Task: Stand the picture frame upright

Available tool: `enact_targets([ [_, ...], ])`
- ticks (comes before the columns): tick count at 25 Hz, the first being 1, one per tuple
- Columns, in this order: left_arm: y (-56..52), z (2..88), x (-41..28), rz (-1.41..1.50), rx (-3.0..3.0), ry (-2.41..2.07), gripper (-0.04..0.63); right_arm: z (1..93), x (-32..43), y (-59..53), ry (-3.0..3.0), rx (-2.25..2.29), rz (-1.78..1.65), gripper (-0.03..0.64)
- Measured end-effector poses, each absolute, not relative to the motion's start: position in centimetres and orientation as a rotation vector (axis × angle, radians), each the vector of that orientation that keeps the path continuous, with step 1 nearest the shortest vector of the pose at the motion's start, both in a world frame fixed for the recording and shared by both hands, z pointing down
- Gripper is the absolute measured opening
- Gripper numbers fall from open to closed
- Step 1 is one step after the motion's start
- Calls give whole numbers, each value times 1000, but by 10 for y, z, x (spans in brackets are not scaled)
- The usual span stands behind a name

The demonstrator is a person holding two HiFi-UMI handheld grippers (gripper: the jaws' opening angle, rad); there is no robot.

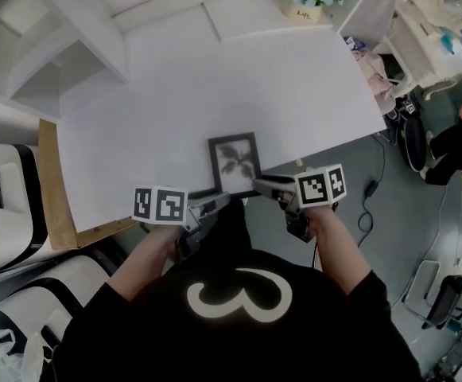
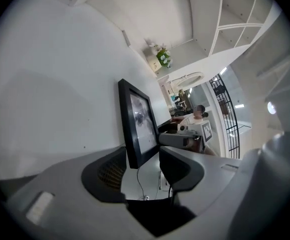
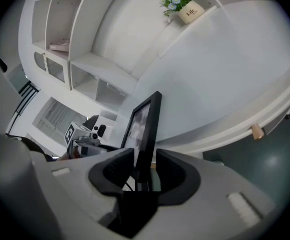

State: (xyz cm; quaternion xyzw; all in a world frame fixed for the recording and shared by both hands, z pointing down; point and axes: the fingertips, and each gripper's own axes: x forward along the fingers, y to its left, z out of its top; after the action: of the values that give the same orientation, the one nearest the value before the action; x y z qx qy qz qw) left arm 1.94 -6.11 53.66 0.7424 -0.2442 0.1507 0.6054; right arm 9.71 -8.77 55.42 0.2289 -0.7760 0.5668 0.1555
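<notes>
head view, frame: the frame [image 1: 234,164] is seen at the near edge of the white desk [image 1: 215,86], with its leaf print facing the camera. Flat or tipped up cannot be told from here.
head view, tongs: the left tongs [image 1: 213,205] are set at the frame's near-left corner and the right tongs [image 1: 265,186] at its near-right corner.
head view, clutter: only a flower pot [image 1: 304,6] is seen, at the far edge and well apart.
left gripper view, tongs: the left tongs [image 2: 144,165] are closed narrow on the frame [image 2: 140,119] corner. A pad is seen against each face and no gap is made out.
left gripper view, frame: the frame is angled away from the desk surface. Floor and cables are seen under the corner, so that edge is judged to be past the desk edge.
right gripper view, tongs: the right tongs [image 3: 145,165] are clamped on the frame [image 3: 147,126], which is seen edge-on between the pads.
right gripper view, far corner: the left tongs [image 3: 85,143] are seen beyond it.
handling: the frame is judged light and stiff. The face is probably glazed, so it is taken as fragile and slick.
hold: the moulding is to be gripped, not the pane. The two low corners are judged the right place, since the frame can be pivoted there about its bottom edge.
stand: no rear prop is seen in any view, so self-support cannot be confirmed.
risk: uneven squeeze could twist the frame, and slip off the desk edge is possible.
</notes>
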Motion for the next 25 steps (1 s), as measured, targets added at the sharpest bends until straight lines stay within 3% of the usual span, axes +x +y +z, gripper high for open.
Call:
enact_targets([
  [3, -59, 540, 20, 360, 1705, -545, 198, 556, 93, -90, -2219, 626, 1646, 110],
  [18, -55, 545, 18, 351, 1704, -525, 187, 546, 92, -88, -2303, 584, 1771, 84],
  [25, -56, 523, 11, 259, 1750, -508, 107, 514, 91, -85, -2424, 559, 1774, 81],
])
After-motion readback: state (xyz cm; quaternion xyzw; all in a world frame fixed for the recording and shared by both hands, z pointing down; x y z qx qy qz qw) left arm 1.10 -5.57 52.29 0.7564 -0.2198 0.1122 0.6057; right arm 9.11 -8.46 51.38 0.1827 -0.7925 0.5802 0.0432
